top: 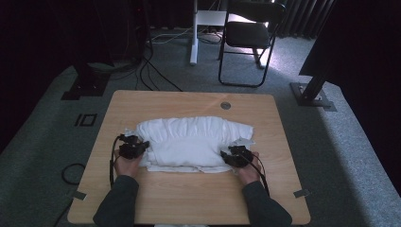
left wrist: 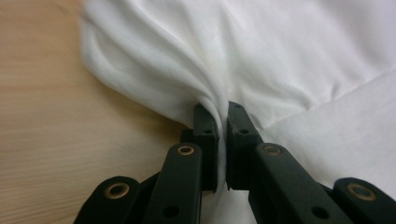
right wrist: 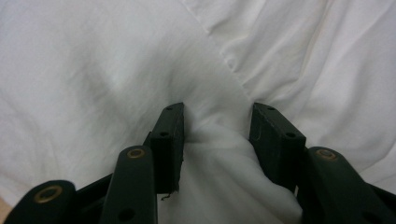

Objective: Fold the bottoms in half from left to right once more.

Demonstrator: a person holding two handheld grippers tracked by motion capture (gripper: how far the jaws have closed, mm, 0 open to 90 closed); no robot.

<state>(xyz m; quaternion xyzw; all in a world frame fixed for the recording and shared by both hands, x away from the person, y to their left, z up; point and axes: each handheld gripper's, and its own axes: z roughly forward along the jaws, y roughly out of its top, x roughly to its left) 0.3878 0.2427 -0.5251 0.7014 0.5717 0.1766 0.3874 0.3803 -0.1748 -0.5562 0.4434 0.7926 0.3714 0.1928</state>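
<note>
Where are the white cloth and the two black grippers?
Folded white cloth (top: 189, 139): high view, its middle.
Black left gripper (left wrist: 222, 122): left gripper view, between fingertips.
Black right gripper (right wrist: 218, 122): right gripper view, between fingertips.

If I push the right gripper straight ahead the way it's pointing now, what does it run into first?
More of the white garment: a bunched fold already sits between the jaws of the right gripper, and cloth covers the way ahead. Going by the high view, it would likely plough into the folded pile rather than bare table.

White cloth (top: 189, 141) between two claws
</note>
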